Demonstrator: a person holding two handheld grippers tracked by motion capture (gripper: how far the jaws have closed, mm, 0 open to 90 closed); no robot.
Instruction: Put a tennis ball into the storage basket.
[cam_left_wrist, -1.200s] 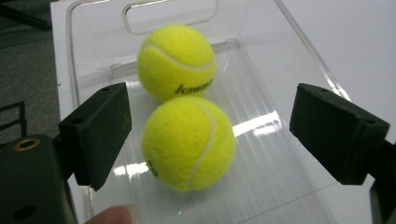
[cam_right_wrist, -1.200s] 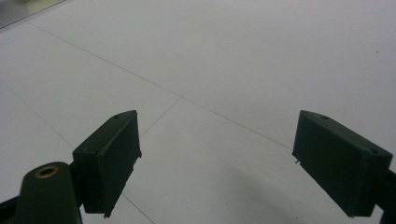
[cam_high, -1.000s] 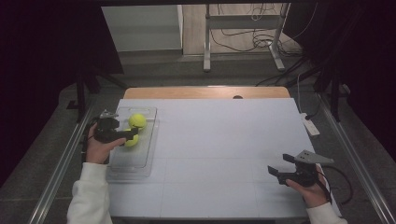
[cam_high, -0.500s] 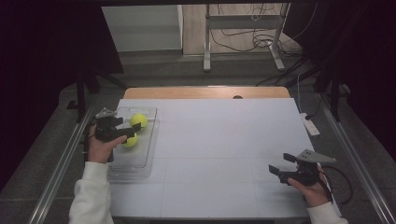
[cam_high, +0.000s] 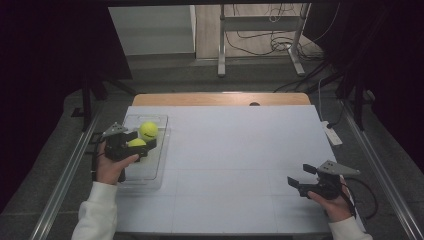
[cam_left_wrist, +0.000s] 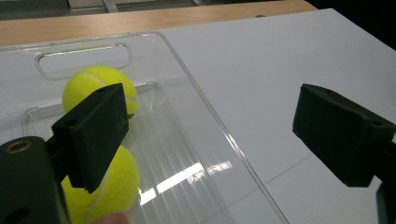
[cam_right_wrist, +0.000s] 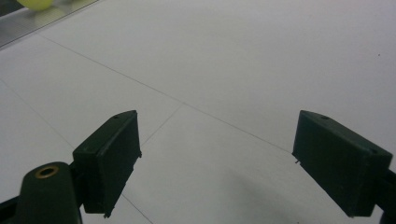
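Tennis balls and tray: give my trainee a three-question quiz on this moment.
1. True or false: the left gripper grips a tennis ball.
2. How many tennis balls lie in the clear tray?
3. The right gripper is: A over bare table, B over the tray, C holding a ball.

Key: 1 false, its fingers stand apart with nothing between them. 2 two, far ball and near ball. 3 A.

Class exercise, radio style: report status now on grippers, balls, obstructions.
Left gripper open, jaws just widened, nothing between. Right gripper open over table. Two tennis balls in clear tray. No obstruction.
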